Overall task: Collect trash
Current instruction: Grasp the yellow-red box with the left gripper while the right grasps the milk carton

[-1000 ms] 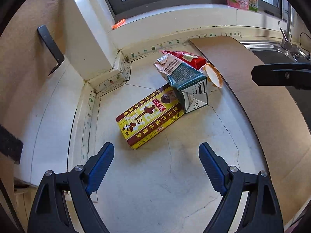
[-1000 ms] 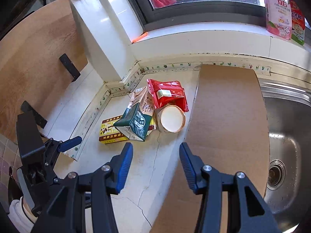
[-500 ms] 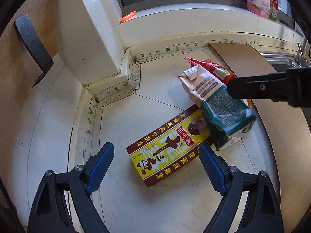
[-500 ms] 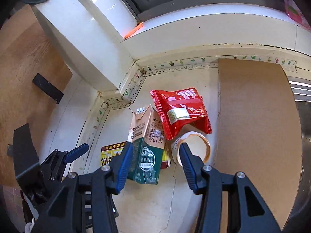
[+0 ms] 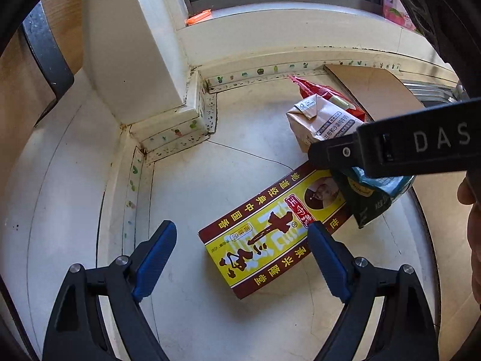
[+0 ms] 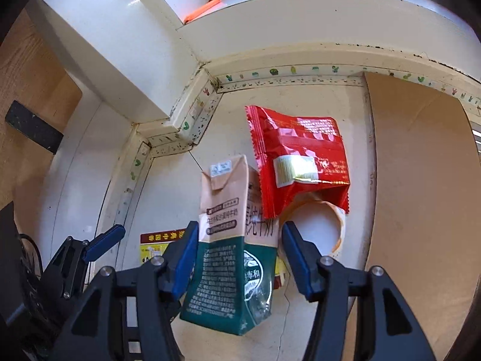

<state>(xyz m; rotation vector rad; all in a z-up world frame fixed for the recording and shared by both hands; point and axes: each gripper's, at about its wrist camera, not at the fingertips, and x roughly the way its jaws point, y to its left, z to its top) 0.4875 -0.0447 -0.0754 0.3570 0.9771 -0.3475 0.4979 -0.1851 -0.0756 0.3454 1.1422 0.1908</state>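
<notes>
Chinese lettering covers the yellow box (image 5: 270, 234) lying on the tabletop (image 5: 210, 316) between the spread left claw (image 5: 240, 255). Right claw (image 6: 240, 252), just widening, straddles the milk carton (image 6: 231, 255) without clamping.

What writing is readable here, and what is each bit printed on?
"DAS": white letters on the black right gripper body, cut off by the frame edge.
"十三香", "王守义", "地道经典中国香": flat yellow box.
"纯牛奶": side of the milk carton.
Carton fine print and the red wrapper text: too small to read.
</notes>
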